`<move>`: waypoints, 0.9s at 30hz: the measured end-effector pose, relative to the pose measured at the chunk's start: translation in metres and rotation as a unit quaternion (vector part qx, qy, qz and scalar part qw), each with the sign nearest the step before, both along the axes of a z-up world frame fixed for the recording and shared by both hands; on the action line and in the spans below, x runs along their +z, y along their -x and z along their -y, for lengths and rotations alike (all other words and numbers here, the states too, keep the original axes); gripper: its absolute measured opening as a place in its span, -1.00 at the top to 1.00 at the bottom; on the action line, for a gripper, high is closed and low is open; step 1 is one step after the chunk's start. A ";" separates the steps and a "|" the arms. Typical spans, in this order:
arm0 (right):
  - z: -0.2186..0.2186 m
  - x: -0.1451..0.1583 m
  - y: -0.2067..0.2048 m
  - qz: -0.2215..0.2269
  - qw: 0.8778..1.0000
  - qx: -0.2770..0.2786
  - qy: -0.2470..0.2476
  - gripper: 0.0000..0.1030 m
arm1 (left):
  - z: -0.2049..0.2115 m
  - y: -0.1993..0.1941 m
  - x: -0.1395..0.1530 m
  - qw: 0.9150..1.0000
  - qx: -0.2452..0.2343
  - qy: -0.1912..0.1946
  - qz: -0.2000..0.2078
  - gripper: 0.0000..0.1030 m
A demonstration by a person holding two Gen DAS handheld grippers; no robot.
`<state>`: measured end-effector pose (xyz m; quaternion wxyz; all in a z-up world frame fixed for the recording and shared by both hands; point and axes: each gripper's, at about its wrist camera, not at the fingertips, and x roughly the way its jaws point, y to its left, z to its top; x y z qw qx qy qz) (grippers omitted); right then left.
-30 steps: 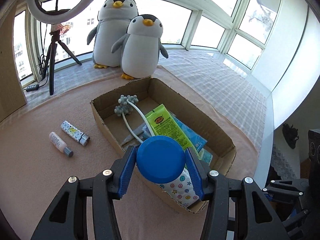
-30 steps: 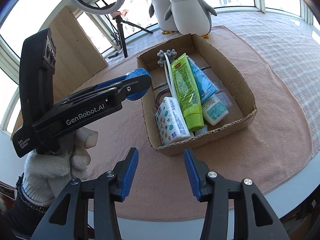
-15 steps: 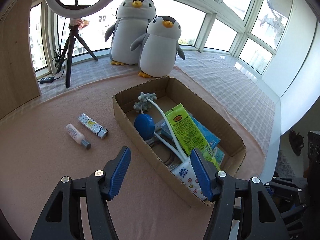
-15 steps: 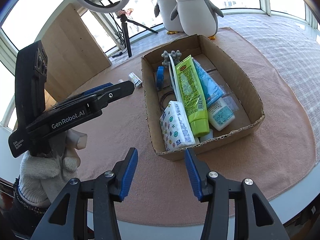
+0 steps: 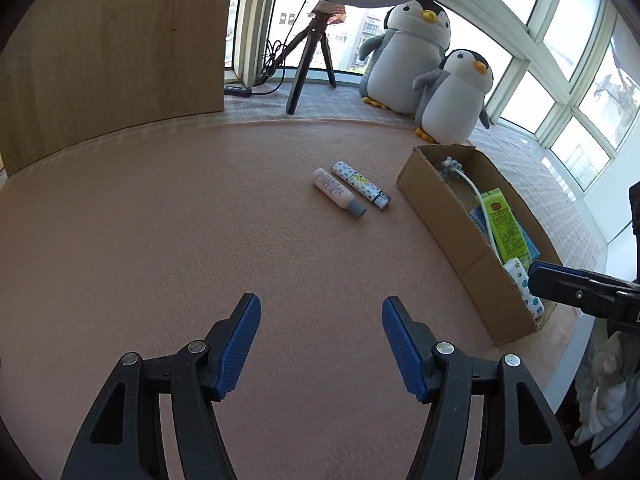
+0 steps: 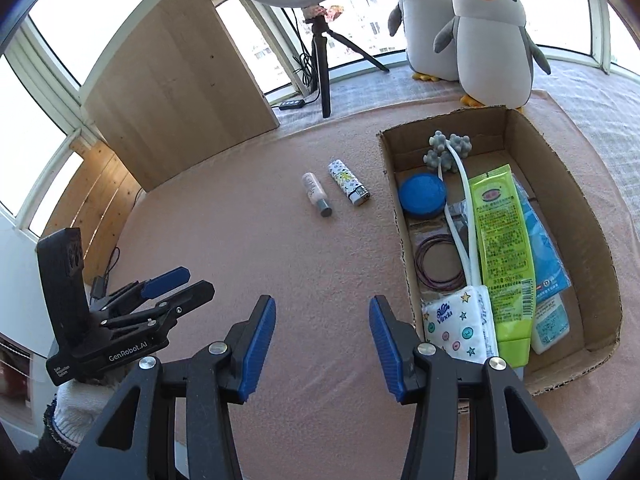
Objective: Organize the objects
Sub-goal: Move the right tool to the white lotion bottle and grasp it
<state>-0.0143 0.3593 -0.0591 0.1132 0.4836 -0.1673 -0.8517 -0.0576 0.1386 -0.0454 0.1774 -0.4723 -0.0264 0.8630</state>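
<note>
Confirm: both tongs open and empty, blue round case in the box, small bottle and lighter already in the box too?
One thing is off. The small bottle and the lighter are not in the box; the right wrist view shows them side by side on the pink mat, left of it. The rest holds: left tongs and right tongs are open and empty, and the blue round case is in the box.

Left gripper (image 5: 321, 344) released blue disc (image 6: 422, 195) into box (image 6: 592, 236).

Both grippers are sporting black plastic frames with ribbed blue pads and shiny silver screws. The left gripper (image 6: 170, 286) is showing white "GenRobot.AI" lettering on its side, and the person's hand (image 6: 80, 400) is wearing a white knit glove.
</note>
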 end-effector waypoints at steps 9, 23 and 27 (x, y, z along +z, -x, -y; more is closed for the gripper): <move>0.048 -0.020 0.091 0.022 0.998 0.043 -0.050 0.13 | 0.058 -0.025 -0.019 0.999 0.036 0.017 0.022 -0.30; 0.076 -0.069 0.176 0.079 0.988 0.041 -0.123 0.30 | 0.113 -0.035 -0.042 0.995 0.074 0.028 0.057 -0.30; 0.078 -0.076 0.185 0.086 0.988 0.044 -0.123 0.38 | 0.123 -0.036 -0.042 0.995 0.080 0.027 0.058 -0.30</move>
